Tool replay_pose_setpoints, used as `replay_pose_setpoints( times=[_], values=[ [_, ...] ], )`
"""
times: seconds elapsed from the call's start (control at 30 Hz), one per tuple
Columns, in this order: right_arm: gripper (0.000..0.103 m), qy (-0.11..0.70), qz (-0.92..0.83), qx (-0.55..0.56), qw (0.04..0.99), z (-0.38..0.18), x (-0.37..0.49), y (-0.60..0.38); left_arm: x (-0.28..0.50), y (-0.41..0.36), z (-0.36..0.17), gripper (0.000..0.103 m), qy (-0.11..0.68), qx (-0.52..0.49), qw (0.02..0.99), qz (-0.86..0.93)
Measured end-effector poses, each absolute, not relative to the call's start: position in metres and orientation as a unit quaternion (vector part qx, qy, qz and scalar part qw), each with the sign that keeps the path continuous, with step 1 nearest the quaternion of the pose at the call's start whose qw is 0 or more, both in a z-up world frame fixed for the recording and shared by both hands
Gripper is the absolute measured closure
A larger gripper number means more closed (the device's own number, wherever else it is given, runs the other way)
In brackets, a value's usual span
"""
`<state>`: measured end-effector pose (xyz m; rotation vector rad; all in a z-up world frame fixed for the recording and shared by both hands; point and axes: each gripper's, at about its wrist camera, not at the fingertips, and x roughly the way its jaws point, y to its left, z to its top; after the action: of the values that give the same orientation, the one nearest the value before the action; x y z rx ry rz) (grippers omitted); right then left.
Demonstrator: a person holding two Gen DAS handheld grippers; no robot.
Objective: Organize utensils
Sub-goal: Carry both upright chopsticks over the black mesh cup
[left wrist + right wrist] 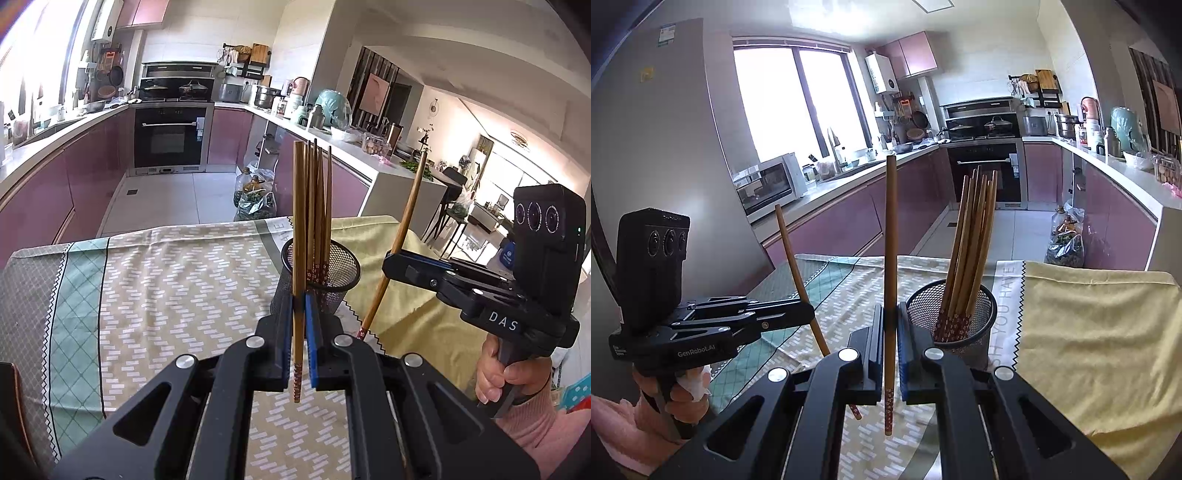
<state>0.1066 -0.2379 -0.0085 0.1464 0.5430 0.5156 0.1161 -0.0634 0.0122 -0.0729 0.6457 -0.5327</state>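
Chopsticks (964, 251) stood bundled in a black mesh cup (955, 317) near the far middle of the bench (166, 266), their patterned tips down in the cup and their plain ends leaning up and slightly apart. One more chopstick (298, 258) was pinched upright in the left gripper (298, 321), whose jaws were closed tight on it just in front of the cup, the patterned end hanging below the blue pads. Another chopstick (891, 280) was held the same way in the right gripper (891, 325), jaws closed on it, just left of the cup in that view. A hand (498, 373) in a pink sleeve gripped the right tool's handle; the other hand (683, 391) held the left tool.

The bench was covered by a cloth with a beige brick-like pattern and a green diamond band (70, 295) on one side, and by a plain yellow cloth (1089, 332) on the other, its zigzag edge beside the cup.

Beyond lay a kitchen with mauve cabinets (842, 225), pale counters, a built-in oven (170, 136) under a hob with two lidded pans, a bright window (798, 103) above a sink, a microwave (768, 184), and grey floor tiles (177, 199) with bagged items standing on them.
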Motion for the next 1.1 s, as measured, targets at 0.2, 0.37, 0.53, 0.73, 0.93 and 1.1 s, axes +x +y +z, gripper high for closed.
replay_pose_setpoints(
  times=[0.2,0.37,0.53,0.73,0.93,1.1],
  values=[
    [0.097,0.262,0.249,0.071,0.93,-0.006,0.107,-0.238,0.114,-0.063,0.017,0.096,0.308,-0.035,0.915,-0.259],
    [0.097,0.26,0.25,0.071,0.93,-0.006,0.108,-0.237,0.114,-0.064,0.021,0.096,0.305,-0.034,0.915,-0.261],
    [0.097,0.259,0.25,0.07,0.93,-0.004,0.108,-0.236,0.115,-0.067,0.023,0.096,0.302,-0.03,0.916,-0.263],
    [0.097,0.255,0.251,0.069,0.931,-0.001,0.109,-0.238,0.117,-0.07,0.027,0.096,0.298,-0.026,0.917,-0.265],
    [0.097,0.251,0.251,0.069,0.932,0.001,0.109,-0.237,0.117,-0.072,0.03,0.096,0.294,-0.023,0.917,-0.267],
    [0.097,0.249,0.252,0.07,0.933,0.002,0.109,-0.238,0.118,-0.075,0.031,0.096,0.292,-0.02,0.918,-0.269]
  ],
)
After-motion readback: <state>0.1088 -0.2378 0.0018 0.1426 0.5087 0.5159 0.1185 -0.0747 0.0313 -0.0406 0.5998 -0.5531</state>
